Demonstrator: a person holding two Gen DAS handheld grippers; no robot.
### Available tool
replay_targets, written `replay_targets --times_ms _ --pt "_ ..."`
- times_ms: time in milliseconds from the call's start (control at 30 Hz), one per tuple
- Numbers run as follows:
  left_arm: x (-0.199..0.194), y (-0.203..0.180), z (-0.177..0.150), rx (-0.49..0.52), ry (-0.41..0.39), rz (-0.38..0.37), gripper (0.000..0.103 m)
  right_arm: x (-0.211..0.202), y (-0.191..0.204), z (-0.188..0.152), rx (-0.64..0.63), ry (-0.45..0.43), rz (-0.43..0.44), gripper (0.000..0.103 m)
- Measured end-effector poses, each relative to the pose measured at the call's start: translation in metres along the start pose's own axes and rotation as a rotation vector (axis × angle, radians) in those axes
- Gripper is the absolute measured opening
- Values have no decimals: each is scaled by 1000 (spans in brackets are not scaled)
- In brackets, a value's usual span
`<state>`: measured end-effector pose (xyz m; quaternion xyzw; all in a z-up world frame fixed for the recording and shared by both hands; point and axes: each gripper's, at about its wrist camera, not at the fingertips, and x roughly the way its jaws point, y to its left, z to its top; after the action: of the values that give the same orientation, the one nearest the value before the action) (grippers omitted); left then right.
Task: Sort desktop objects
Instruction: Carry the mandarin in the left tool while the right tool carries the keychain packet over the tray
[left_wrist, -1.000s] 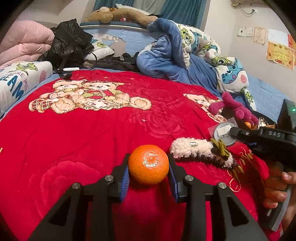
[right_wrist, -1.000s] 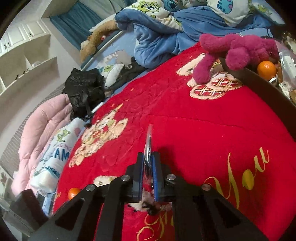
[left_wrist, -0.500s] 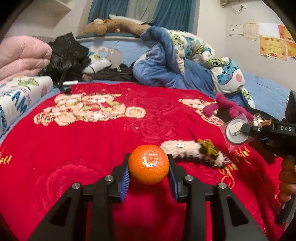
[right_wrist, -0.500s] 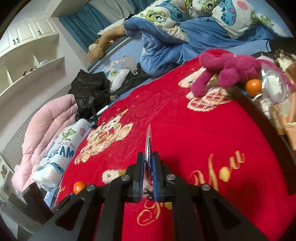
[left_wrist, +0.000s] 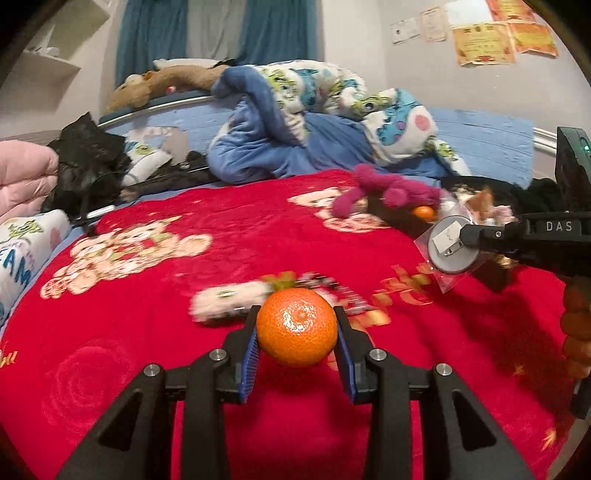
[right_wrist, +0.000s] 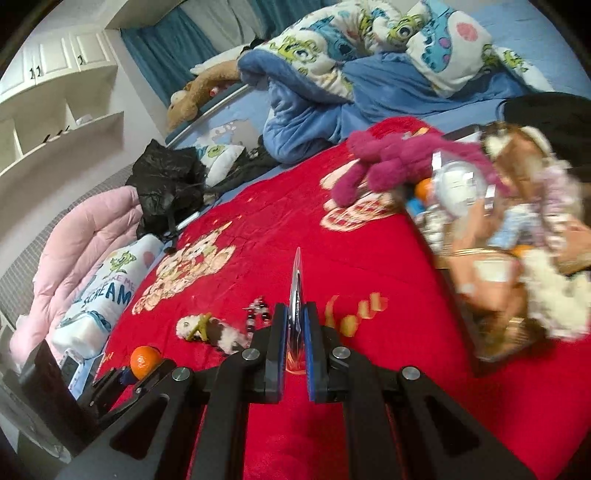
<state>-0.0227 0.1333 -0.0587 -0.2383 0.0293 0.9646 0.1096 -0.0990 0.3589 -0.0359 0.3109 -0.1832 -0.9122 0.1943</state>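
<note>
In your left wrist view, the left gripper was closed on a tangerine, pinched at its widest girth by the blue pads above the red blanket; smooth round peel could have rolled out had you eased the squeeze or swung fast. "DAS" was legible on the right gripper, whose jaws pinched a bagged round disc. A pillow showed only letters "AM". In your right wrist view, the right gripper was nearly shut on that slippery bag, seen edge-on; thin plastic might have slid free. The pillow there read "SCREAM". The crowded, blurred basket risked spilling if bumped.
</note>
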Motion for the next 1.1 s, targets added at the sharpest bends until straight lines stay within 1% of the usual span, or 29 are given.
replay_targets --times_ms 133,167,233,267,333,367,467,533,600,667,767,833,900,933,1033,1100 --pt "-3 -36 4 -32 -13 -109 37 -31 -19 -1 8 -32 -11 9" --pt "-2 -49 5 -48 -16 -151 37 -39 -23 -2 9 -42 -16 9" --pt "0 -70 6 -58 -16 -192 37 -54 -31 -4 7 -63 -24 9" --pt "1 -85 6 -56 -14 -223 37 -60 -36 -5 10 -69 -29 9" --pt "3 -112 7 -33 -9 -261 37 -71 -44 -9 10 -75 -38 9" --pt "4 -125 7 0 -8 -268 37 -77 -49 -11 11 -79 -43 9" --pt "1 -158 9 124 -17 -234 37 -96 -65 -14 28 -99 -41 9" --pt "-3 -165 12 146 -30 -245 37 -108 -75 -14 42 -118 -44 9" --pt "-6 -165 18 136 -43 -263 37 -116 -85 -13 62 -135 -47 9" --pt "-8 -162 26 103 -49 -283 37 -123 -97 -12 96 -149 -37 9" --pt "-4 -160 37 82 -46 -284 37 -129 -111 -10 146 -169 -24 9" --pt "-2 -162 41 90 -48 -277 37 -132 -117 -8 167 -174 -23 9" --pt "2 -168 45 107 -46 -270 37 -139 -116 -3 165 -182 -63 9" --pt "4 -169 47 112 -43 -271 37 -142 -116 0 167 -197 -76 9" --pt "12 -178 53 132 -39 -277 37 -151 -118 3 213 -238 -65 9" --pt "18 -181 57 129 -34 -295 37 -155 -115 7 221 -272 -87 9"
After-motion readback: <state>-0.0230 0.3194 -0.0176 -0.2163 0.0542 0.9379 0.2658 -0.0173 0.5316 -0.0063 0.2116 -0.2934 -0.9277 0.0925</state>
